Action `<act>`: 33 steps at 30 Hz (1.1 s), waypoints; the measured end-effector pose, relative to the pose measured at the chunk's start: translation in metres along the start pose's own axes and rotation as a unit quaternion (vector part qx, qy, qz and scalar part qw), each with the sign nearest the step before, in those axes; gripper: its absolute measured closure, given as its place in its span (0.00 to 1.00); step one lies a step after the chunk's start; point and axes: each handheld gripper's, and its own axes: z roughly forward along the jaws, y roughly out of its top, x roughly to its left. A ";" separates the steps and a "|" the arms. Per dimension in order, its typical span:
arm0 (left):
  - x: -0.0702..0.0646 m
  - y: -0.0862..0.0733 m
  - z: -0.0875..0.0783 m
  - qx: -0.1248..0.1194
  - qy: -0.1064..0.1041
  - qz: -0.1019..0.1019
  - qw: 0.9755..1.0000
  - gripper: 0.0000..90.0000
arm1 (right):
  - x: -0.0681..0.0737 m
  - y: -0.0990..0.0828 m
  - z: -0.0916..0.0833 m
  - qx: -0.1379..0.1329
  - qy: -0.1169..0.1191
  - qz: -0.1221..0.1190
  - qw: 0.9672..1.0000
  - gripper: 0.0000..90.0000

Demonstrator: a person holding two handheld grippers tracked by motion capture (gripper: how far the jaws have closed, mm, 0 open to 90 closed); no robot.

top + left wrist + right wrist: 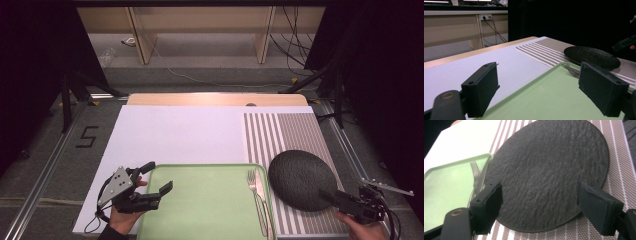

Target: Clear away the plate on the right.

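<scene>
A round black textured plate [300, 177] [549, 170] [591, 56] lies on a striped placemat [285, 130] [619, 157] at the right. My right gripper [334, 198] [541, 192] is open at the plate's near right rim, one jaw toward each side of it. A pale green tray [200, 200] [544, 95] [444, 185] sits at the front middle. A fork [253, 182] [571, 70] [475, 173] and a knife [261, 197] [484, 173] lie along its right side. My left gripper [159, 176] [539, 72] is open over the tray's left rim, holding nothing.
A white mat [180, 135] covers the table's left and middle, with a wooden edge [215, 99] at the back. Beyond the table are floor cables and wooden bench legs; dark curtains and stands flank both sides.
</scene>
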 end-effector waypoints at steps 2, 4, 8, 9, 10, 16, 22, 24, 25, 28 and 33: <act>0.000 0.000 0.000 0.001 0.000 0.000 1.000 0.17 | -0.002 0.000 0.000 0.002 -0.005 0.004 1.000 0.24; 0.000 0.000 0.000 0.001 0.000 0.000 1.000 0.17 | -0.004 0.000 -0.002 0.003 -0.009 0.008 1.000 0.24; 0.000 0.000 0.001 0.002 0.000 0.001 1.000 0.17 | -0.010 -0.001 -0.001 0.007 -0.015 0.019 1.000 0.25; 0.000 0.000 0.001 0.001 0.000 0.000 1.000 0.17 | -0.011 -0.002 -0.001 0.010 -0.015 0.019 1.000 0.25; 0.000 0.000 0.001 0.001 0.000 0.000 1.000 0.17 | -0.011 -0.002 0.000 0.013 -0.017 0.020 1.000 0.25; 0.000 -0.001 0.001 0.002 0.000 0.000 1.000 0.17 | -0.016 -0.004 0.003 0.024 -0.024 0.031 0.999 0.26; 0.000 -0.001 0.001 0.002 0.000 0.000 1.000 0.17 | -0.025 -0.004 0.004 0.029 -0.015 0.061 0.998 0.27; 0.000 -0.001 0.001 0.002 0.000 0.000 1.000 0.17 | -0.026 -0.005 0.005 0.033 -0.013 0.072 0.997 0.27; 0.000 -0.001 0.001 0.002 0.000 0.000 1.000 0.17 | -0.026 -0.005 0.006 0.036 -0.011 0.075 0.996 0.27; 0.000 -0.001 0.001 0.003 0.000 0.000 1.000 0.17 | -0.028 -0.005 0.007 0.037 0.001 0.095 0.995 0.27; 0.000 -0.001 0.002 0.004 0.000 0.001 1.000 0.17 | -0.033 -0.005 0.008 0.037 0.008 0.112 0.993 0.28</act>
